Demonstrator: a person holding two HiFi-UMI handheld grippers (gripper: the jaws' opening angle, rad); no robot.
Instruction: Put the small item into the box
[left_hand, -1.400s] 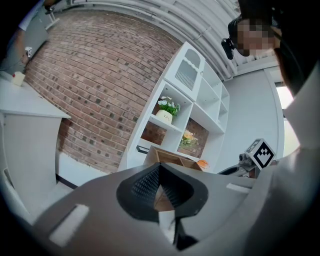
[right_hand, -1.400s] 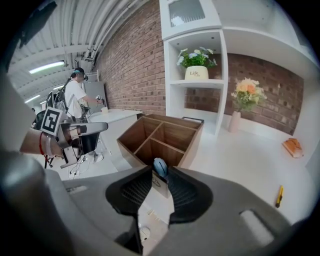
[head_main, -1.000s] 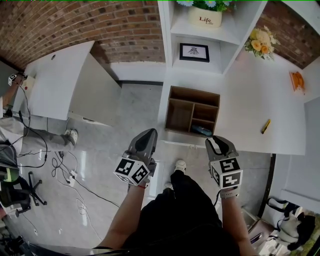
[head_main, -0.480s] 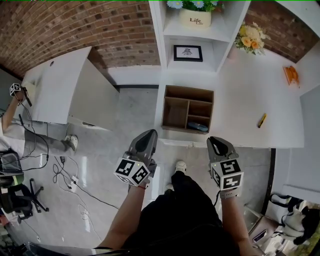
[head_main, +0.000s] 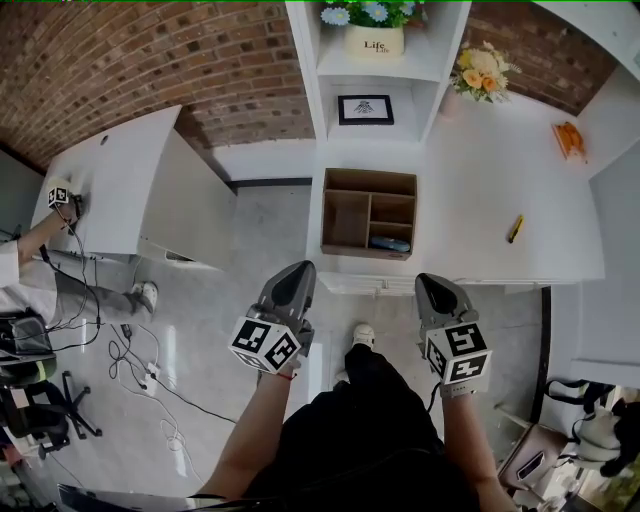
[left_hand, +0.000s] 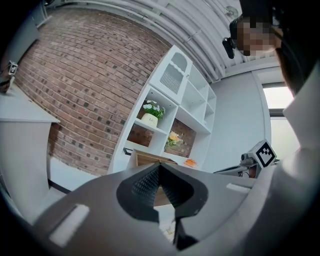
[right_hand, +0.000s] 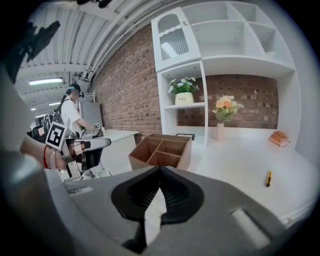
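Observation:
A wooden box (head_main: 350, 212) with several compartments stands at the white table's (head_main: 480, 190) front left corner; it also shows ahead in the right gripper view (right_hand: 162, 151). A small yellow item (head_main: 515, 228) lies on the table to the box's right, and the right gripper view shows that small yellow item (right_hand: 268, 178) too. My left gripper (head_main: 297, 270) and right gripper (head_main: 432, 282) hover over the floor, short of the table edge. Both are shut with nothing between the jaws. A dark blue object (head_main: 388, 243) lies in the box's near right compartment.
A white shelf unit behind the box holds a flower pot (head_main: 373, 40) and a framed picture (head_main: 365, 108). A vase of flowers (head_main: 480, 70) and an orange object (head_main: 566, 138) sit on the table. A white desk (head_main: 110, 180), another person (head_main: 30, 270) and floor cables (head_main: 140, 350) are at the left.
The right gripper's jaws have closed, empty. The box and table have slid up and left in the head view. The person at the left has reached a hand onto the white desk.

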